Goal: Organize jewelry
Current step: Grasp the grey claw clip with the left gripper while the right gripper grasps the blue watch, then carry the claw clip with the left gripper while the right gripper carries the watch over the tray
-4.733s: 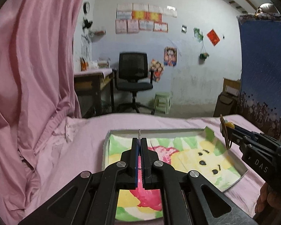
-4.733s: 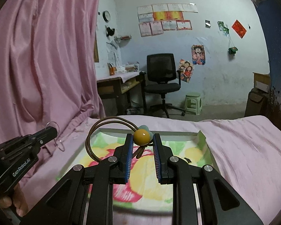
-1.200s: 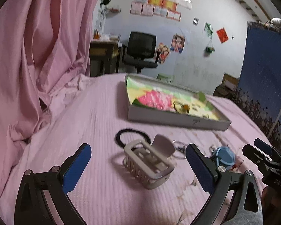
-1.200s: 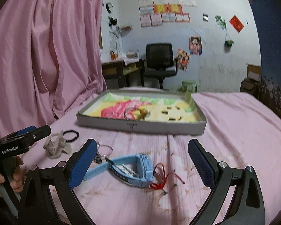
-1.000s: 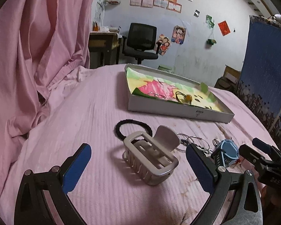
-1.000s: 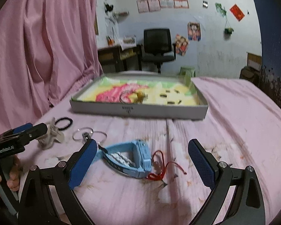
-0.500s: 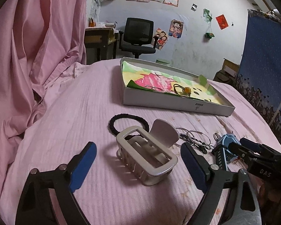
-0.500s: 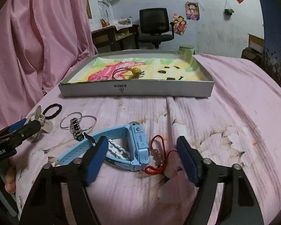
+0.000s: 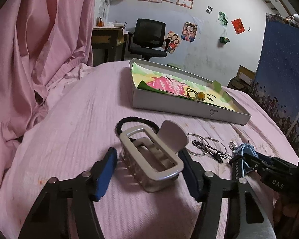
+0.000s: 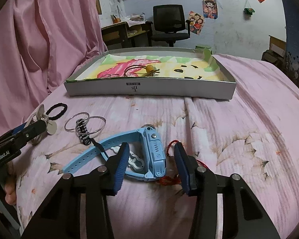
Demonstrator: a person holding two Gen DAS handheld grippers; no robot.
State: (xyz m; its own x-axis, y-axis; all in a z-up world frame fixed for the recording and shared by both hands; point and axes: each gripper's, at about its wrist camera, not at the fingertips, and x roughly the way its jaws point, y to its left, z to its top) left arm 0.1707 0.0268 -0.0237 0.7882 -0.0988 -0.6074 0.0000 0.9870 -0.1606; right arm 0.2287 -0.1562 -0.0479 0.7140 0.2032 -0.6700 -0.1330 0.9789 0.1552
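Observation:
A beige hair claw clip (image 9: 149,157) lies on the pink bedspread between the fingers of my left gripper (image 9: 148,169). Its jaws are closing; the left pad still stands a little clear of the clip. A light blue watch (image 10: 155,155) lies between the fingers of my right gripper (image 10: 151,165), whose jaws are also closing, with gaps on both sides of the watch body. A red bead cord (image 10: 169,179) lies under the right finger. A black hair tie (image 9: 137,123) and metal rings (image 10: 85,123) lie nearby. The grey box (image 10: 149,88) holds a hair tie with a yellow bead (image 10: 147,68).
A pink curtain (image 9: 39,59) hangs at the left of the bed. A blue cloth (image 9: 285,69) hangs at the right. Beyond the bed stand an office chair (image 10: 169,25) and a desk (image 10: 125,31). A hand (image 10: 2,195) holds the left gripper's handle.
Both grippers' jaws have narrowed from wide open, the left around the claw clip, the right around the watch. The right gripper has sunk closer to the watch.

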